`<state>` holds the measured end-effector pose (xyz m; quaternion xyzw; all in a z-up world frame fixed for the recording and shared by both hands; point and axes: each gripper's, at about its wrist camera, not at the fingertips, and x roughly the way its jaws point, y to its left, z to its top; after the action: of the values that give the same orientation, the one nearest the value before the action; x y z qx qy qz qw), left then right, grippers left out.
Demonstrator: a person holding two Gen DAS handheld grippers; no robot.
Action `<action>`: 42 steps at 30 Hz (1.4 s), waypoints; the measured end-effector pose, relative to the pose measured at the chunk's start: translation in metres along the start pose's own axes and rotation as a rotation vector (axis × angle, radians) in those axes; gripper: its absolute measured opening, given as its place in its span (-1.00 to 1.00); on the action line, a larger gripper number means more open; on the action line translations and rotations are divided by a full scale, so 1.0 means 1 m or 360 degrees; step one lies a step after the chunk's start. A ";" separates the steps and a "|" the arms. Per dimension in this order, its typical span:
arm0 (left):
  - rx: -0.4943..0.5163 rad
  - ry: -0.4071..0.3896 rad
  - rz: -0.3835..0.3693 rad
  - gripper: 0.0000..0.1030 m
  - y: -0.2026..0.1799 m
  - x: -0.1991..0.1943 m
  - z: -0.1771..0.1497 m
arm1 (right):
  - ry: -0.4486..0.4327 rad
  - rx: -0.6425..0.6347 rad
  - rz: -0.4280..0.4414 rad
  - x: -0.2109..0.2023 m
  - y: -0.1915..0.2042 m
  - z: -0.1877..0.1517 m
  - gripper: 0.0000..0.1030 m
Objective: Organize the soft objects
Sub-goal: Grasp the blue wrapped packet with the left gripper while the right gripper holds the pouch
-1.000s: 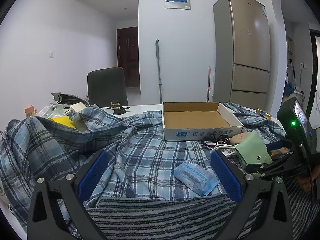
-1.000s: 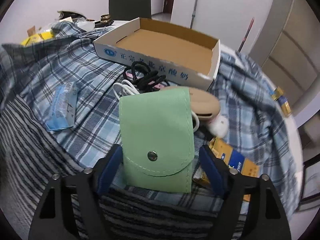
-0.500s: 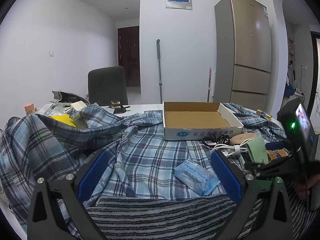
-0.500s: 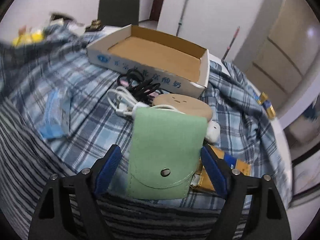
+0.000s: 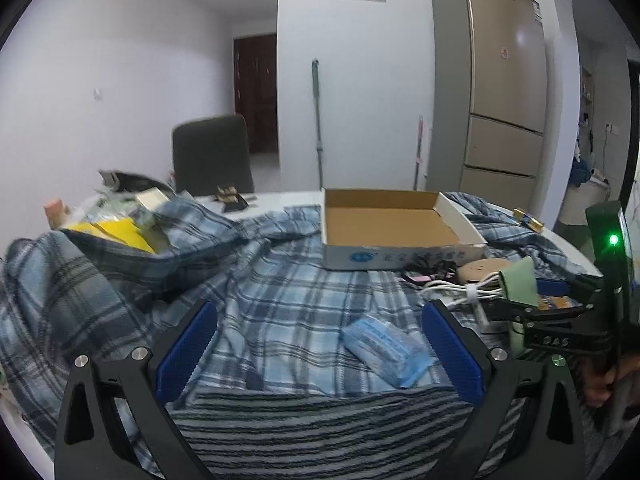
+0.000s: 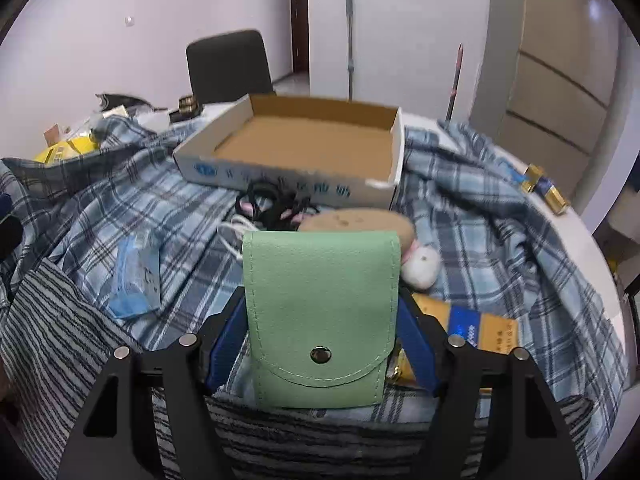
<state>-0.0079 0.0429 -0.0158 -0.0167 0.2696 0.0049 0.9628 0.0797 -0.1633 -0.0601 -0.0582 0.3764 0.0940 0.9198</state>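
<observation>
Right gripper [image 6: 322,340]: jaws closing, blue pads against both side edges of the green snap pouch [image 6: 322,316], which stands upright between them, flap and metal snap toward the camera. Landmark: open cardboard box [image 6: 224,158], empty, lying on the blue plaid blanket [image 6: 480,216].

- Pouch: in front of the box, raised over a yellow-and-blue packet [image 6: 476,330].
- Tan round case [image 6: 360,222], white plush ball [image 6: 420,266]: between box and pouch.
- Black and pink cords [image 6: 276,204], white cable [image 5: 460,290]: against the box's front wall.
- Blue face-mask pack [image 5: 384,346]: in front of the box, to the left of the pouch, flat on the blanket.

Left gripper [image 5: 320,352]: fingers wide apart, nothing between the pads, mask pack just inside its right finger [image 5: 452,350], over a grey striped cloth [image 5: 320,428].
</observation>
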 end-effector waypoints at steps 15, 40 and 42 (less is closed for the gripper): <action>-0.0352 0.0593 -0.0140 0.83 -0.033 0.090 0.010 | -0.0053 0.0022 0.0064 -0.004 -0.005 -0.003 0.36; -0.0118 0.0651 -0.0079 -0.26 -0.057 0.113 0.004 | -0.0027 0.0054 0.0109 -0.001 -0.007 -0.005 0.36; -0.0041 0.0561 -0.0056 -0.35 -0.062 0.102 0.010 | -0.0025 0.0059 0.0111 -0.001 -0.008 -0.006 0.36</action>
<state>0.0855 -0.0189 -0.0584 -0.0343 0.4339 -0.0115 0.9002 0.0771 -0.1722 -0.0634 -0.0272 0.3726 0.1195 0.9199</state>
